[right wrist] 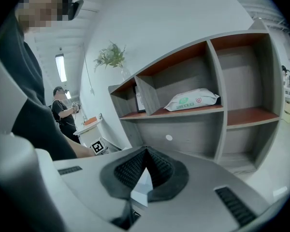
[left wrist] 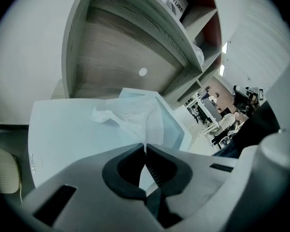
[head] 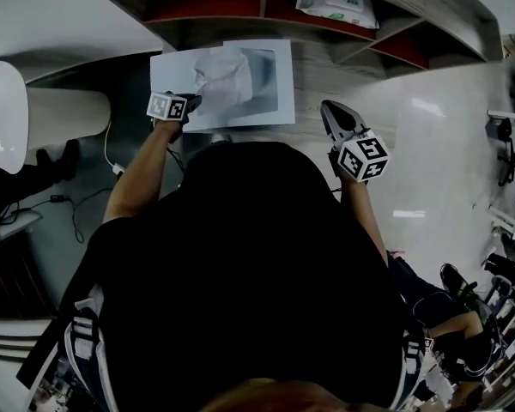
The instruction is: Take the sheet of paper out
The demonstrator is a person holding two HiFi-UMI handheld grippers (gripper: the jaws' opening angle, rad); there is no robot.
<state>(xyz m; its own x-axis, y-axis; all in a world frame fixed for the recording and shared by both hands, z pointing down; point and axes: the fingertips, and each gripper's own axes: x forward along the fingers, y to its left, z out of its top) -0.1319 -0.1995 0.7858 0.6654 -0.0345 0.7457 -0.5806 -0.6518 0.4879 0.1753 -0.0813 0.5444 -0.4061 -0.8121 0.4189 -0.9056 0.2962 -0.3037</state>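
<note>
A pale blue flat box (head: 262, 80) lies in front of the shelf unit, with a crumpled thin white sheet of paper (head: 219, 75) rising out of its top. My left gripper (head: 193, 103) sits at the box's near left corner. In the left gripper view its jaws (left wrist: 145, 149) are shut on a strip of the sheet (left wrist: 135, 117), which runs up from the pads to the crumpled part above the box (left wrist: 63, 134). My right gripper (head: 333, 114) hovers to the right of the box, apart from it. It is shut (right wrist: 146, 150) with nothing between its pads.
A grey shelf unit (head: 386, 33) with red-lined compartments stands behind the box and holds a packet of wipes (head: 336, 3) (right wrist: 191, 100) and a printed carton (left wrist: 176, 1). A white round seat (head: 4, 114) and cables (head: 69, 204) lie at the left. People stand far off.
</note>
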